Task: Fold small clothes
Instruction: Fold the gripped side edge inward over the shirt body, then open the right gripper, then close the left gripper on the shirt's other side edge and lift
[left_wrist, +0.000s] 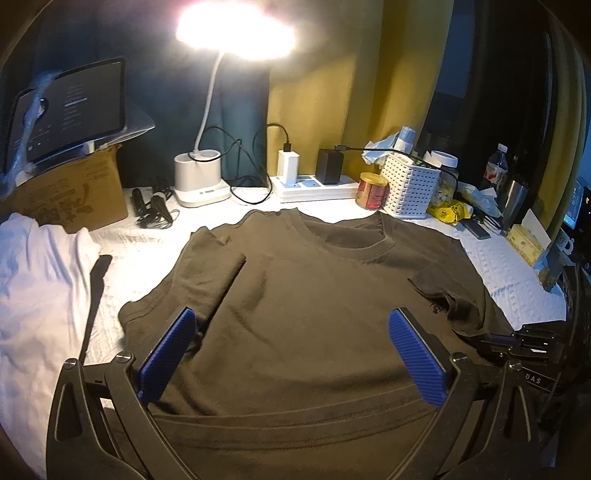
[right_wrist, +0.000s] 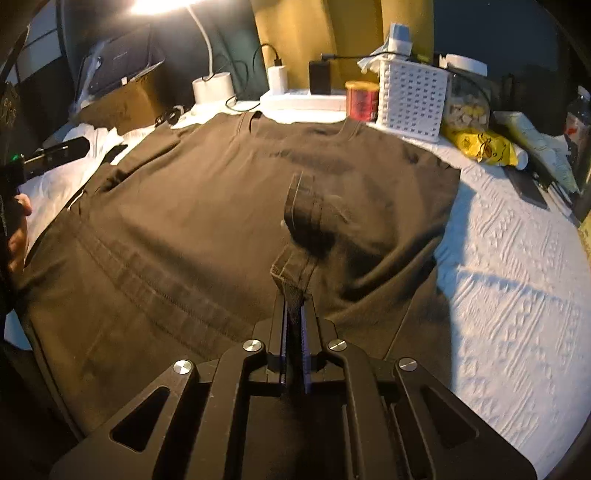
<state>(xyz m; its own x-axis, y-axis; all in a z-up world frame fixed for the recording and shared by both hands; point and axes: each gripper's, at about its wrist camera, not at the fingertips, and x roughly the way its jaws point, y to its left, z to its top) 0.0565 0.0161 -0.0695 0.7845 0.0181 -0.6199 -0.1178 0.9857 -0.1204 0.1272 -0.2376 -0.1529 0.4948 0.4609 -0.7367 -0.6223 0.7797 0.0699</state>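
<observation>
Dark brown t-shirt lies flat on the white textured table cover, long axis running from the hem at the near edge to the neckline at the far side, pointing toward the power strip and white perforated basket. Left gripper hangs over the shirt's lower middle, blue fingers spread wide, nothing between them. Right gripper is clenched on a pinched-up fold of the shirt's right sleeve edge — white garment sits just left of the shirt.
</observation>
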